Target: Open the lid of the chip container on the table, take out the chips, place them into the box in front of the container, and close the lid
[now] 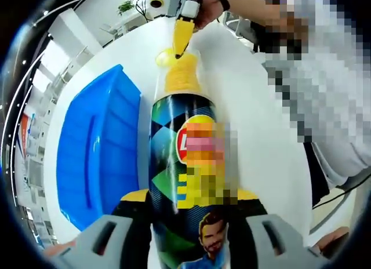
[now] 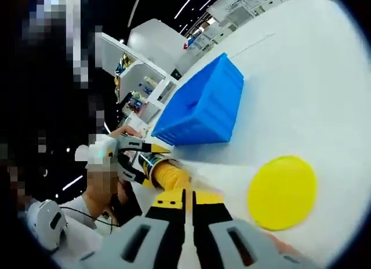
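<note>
Lid (image 2: pixel 282 192) is off, lying on the table (image 2: pixel 324 83); our left gripper (image 1: pixel 191 222) clamps the chip container (image 1: pixel 188 182). Our right gripper (image 2: pixel 188 202), pressed nearly together, pinches the chips (image 1: pixel 181 77) at its mouth; moving them into the blue box (image 1: pixel 98 153) on the left and closing remain.

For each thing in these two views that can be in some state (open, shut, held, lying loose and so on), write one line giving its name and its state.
chip container: held between the left gripper's jaws, lid off.
chips: stack sticking out of the container mouth.
yellow lid: off, lying flat on the white table.
blue box: open-topped, standing on the table.
left gripper: shut on the container.
right gripper: jaws together, at the chips.
</note>
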`<state>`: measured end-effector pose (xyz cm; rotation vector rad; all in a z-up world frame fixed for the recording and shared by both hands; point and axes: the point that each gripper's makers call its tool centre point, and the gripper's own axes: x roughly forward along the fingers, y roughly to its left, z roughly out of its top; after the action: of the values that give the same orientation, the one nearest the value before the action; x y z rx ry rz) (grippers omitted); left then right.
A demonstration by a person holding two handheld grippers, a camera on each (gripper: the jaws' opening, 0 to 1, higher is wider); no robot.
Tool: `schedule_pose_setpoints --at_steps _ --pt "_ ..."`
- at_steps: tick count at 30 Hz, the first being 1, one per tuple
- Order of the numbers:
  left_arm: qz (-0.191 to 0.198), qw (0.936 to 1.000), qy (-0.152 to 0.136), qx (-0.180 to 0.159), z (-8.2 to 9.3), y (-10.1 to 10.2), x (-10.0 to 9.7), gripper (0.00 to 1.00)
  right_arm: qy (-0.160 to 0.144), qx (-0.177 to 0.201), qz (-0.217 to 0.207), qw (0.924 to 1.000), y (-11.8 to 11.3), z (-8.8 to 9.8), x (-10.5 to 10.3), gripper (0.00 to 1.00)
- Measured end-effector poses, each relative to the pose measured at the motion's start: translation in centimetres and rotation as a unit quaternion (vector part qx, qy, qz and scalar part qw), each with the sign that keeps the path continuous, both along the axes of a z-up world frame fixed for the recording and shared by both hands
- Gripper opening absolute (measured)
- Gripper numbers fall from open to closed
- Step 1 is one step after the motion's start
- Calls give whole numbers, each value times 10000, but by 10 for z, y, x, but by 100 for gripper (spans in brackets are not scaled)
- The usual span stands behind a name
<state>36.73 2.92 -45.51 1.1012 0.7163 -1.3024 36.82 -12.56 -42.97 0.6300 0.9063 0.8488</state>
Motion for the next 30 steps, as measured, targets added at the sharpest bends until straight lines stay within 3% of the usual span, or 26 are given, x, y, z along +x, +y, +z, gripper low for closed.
schedule_pose_setpoints --at_steps 11,30 --pt "8 9999 -4 -114 1 0 -2 51 141 165 134 9997 19 0 -11 3" --pt "26 9999 14 -113 1 0 -4 51 129 465 386 9981 21 10 -19 2"
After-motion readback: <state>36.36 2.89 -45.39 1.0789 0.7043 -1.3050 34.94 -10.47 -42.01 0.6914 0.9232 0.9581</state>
